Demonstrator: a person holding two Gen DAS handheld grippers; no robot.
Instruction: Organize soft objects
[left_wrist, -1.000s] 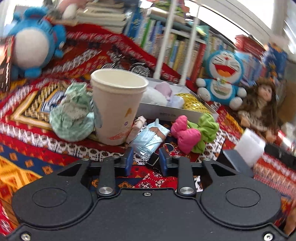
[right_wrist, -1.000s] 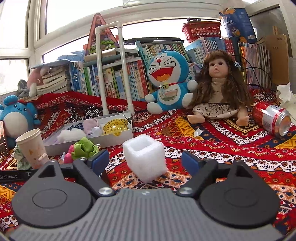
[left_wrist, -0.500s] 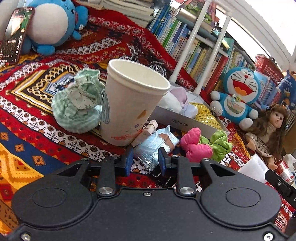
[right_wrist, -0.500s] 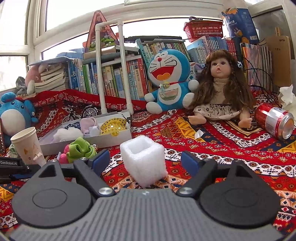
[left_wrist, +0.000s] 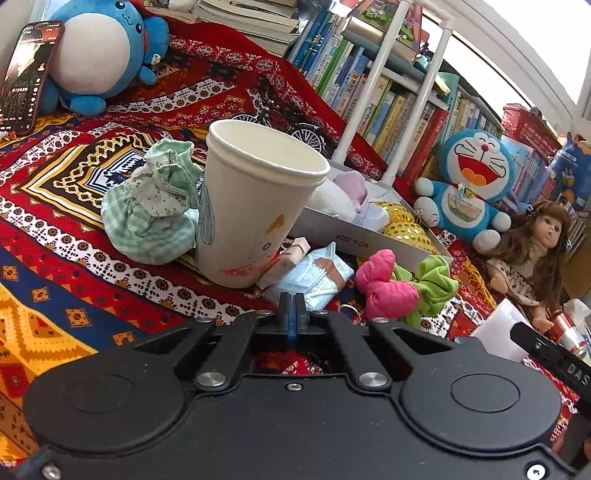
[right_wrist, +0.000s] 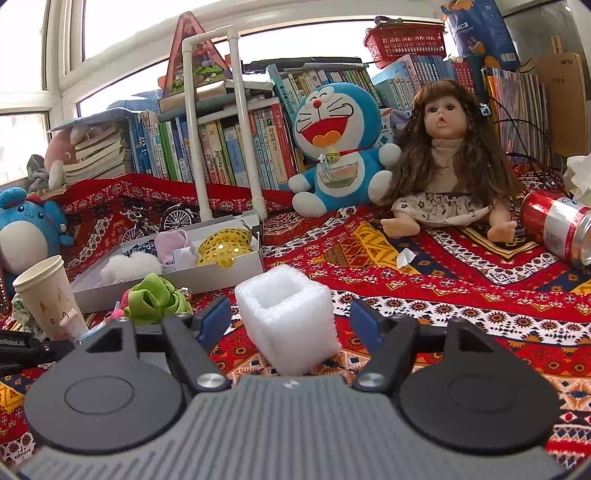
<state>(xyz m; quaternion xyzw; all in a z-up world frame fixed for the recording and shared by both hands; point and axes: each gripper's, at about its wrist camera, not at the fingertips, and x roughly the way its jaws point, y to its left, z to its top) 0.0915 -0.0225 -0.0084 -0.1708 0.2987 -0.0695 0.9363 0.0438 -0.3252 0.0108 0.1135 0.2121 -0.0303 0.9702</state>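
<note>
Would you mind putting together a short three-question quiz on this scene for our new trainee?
1. True or false: the left gripper has its fingers pressed together with nothing between them.
2. Multiple choice: what sits between the open fingers of the right gripper? A) red can B) white foam block C) paper cup
3. Fill in: the yellow sequined item lies inside the grey ____.

Key
1. True; the blue pads meet, and the wrapped packet lies just beyond the tips.
2. B; the white foam block stands between the fingers, untouched by either.
3. Tray, which also holds white and lilac soft pieces.
</note>
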